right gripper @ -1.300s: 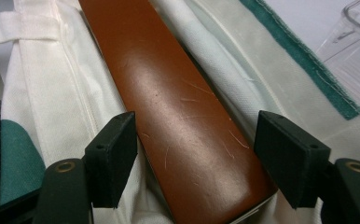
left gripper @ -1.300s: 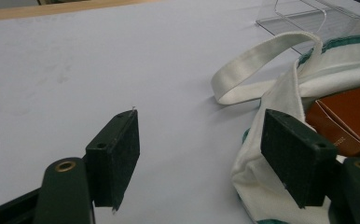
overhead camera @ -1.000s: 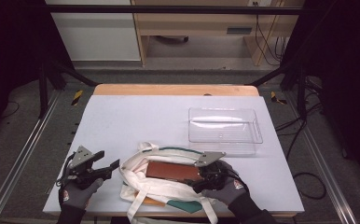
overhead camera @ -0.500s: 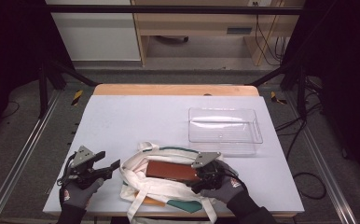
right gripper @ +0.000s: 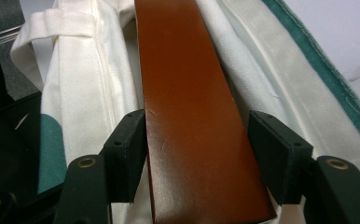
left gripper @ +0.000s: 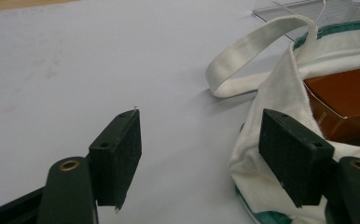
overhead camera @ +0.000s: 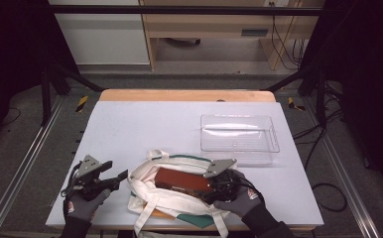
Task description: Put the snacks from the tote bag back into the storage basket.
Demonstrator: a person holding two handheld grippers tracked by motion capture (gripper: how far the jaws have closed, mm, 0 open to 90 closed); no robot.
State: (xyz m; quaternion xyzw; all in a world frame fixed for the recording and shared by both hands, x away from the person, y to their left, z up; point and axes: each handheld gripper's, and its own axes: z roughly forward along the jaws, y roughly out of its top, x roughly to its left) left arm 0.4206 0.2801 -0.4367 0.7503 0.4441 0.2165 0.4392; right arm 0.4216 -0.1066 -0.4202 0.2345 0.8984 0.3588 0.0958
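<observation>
While spread pale and wide under everything, surface [overhead camera: 145,124] carrying all the things. Farther back on its right side, clear tray [overhead camera: 239,133], well apart from both hands. Near the front edge, white cloth bag [overhead camera: 177,196] with green trim, lying flat, mouth open, one strap [left gripper: 252,51] looped out onto the surface. Inside the bag's mouth, brown box [overhead camera: 182,181], long and flat, partly out of the cloth.

Right hand-held gripper [right gripper: 197,149] set astride the near end of the brown box, jaws just been closing, box between them; left pad right against the box's edge, right pad just beside the other edge with a thin gap, so no firm grip seen. Left hand-held gripper [left gripper: 199,154] low over the surface just beside the bag's left edge, jaws wide, holding nothing.
</observation>
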